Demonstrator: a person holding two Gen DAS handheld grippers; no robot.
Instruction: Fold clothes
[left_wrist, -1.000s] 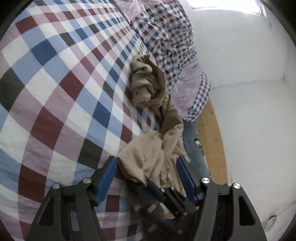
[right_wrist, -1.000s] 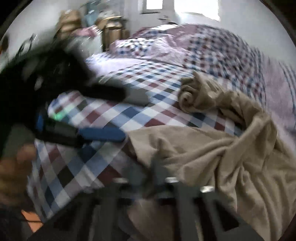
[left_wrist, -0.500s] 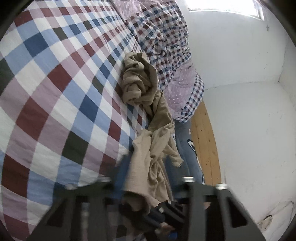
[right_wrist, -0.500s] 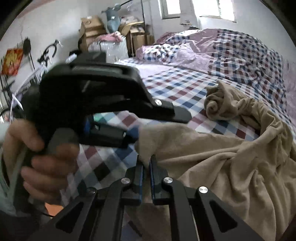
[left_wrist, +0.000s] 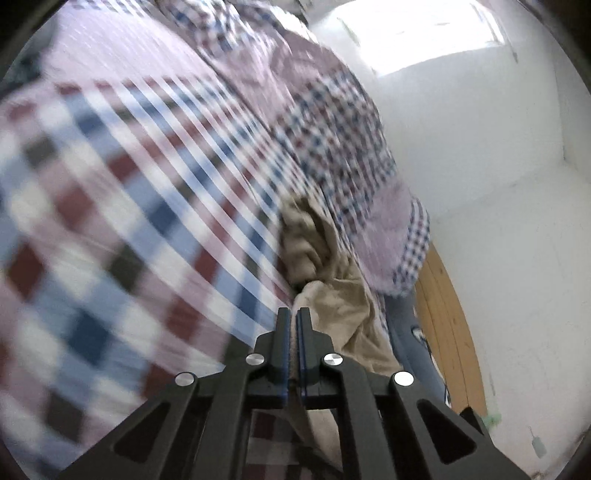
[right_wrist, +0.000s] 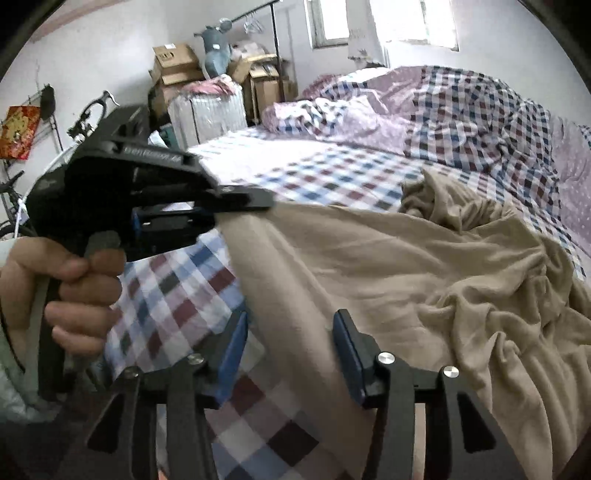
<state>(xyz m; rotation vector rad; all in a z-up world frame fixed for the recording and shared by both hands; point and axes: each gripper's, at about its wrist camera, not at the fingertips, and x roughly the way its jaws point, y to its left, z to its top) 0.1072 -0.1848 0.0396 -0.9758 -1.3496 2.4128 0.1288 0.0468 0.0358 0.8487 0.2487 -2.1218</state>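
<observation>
So a tan garment (right_wrist: 388, 266) is spread in a rumpled heap along the near edge of the bed, and one edge of it is clamped in the left gripper (left_wrist: 294, 314), with the two blue pads pressed together on a thin strip of cloth. The right gripper (right_wrist: 288, 332) is released, its jaws standing wide on either side of the fabric's lower edge, and nothing is pinched there yet.

What could go wrong: only a sliver of cloth is held on the left, so it could probably be yanked free by a sharp pull. The far end is bunched and twisted too, so the wrinkles would likely get folded straight in if it isn't shaken out first. A good part hangs off the mattress edge, so the whole thing could be dragged to the floor.

The surface is a checked bedsheet (right_wrist: 177, 295), soft and grippy, with a crumpled duvet (right_wrist: 472, 110) piled behind. Cardboard boxes (right_wrist: 173, 66) and a bicycle (right_wrist: 88, 110) are seen along the wall, and a wooden floor (left_wrist: 447, 332) below.
</observation>
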